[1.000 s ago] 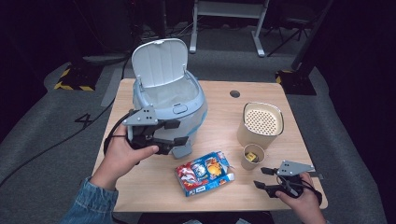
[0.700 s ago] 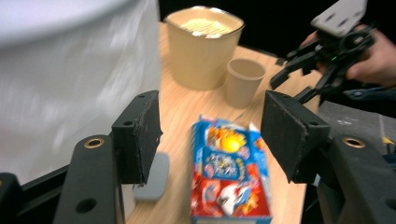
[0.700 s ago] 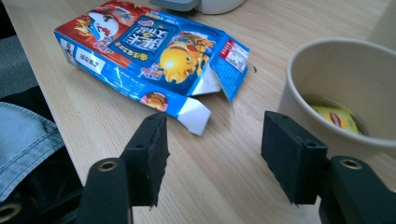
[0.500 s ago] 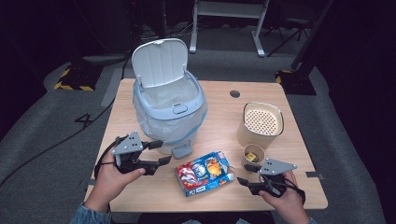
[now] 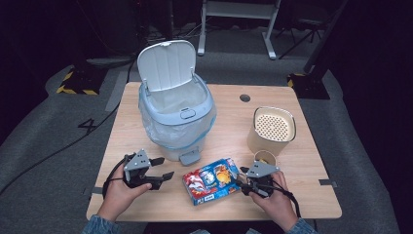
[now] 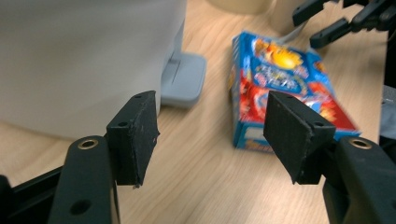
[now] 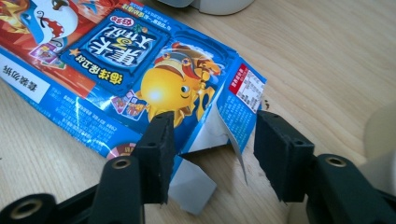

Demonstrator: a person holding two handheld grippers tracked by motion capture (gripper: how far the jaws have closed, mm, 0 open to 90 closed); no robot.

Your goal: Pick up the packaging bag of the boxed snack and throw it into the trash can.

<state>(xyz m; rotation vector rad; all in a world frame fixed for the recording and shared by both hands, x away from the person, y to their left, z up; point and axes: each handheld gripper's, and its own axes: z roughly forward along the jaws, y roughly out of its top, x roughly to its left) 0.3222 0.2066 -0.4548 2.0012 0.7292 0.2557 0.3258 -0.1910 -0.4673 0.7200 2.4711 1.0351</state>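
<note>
Treat the snack box [image 5: 212, 180] as your landmark: it lies flat on the wooden table [image 5: 292, 165], just in front of the open pedal bin [image 5: 176, 117] and its foot pedal [image 5: 190, 158]. The step in hand appears to be seizing the box so that it can go into the bin.

Bring the right gripper [image 7: 212, 154] squarely over the torn, opened end flap [image 7: 233, 109] at the right end of the box. Set one jaw above the cardboard and one below it, and close on the doubled wall, not on the loose flap alone, which may tear or fold. Lift the box level.

The right gripper's jaws stand spread apart, straddling the flap; they hold nothing, and whether a pad touches the card cannot be told.

The left gripper [image 5: 158, 168], left of the box and clear of it, has its jaws wide apart and empty. Keep it off the pedal while you approach the near end of the box.

A small cup [image 5: 265, 158] stands just right of the box; avoid knocking it.
</note>
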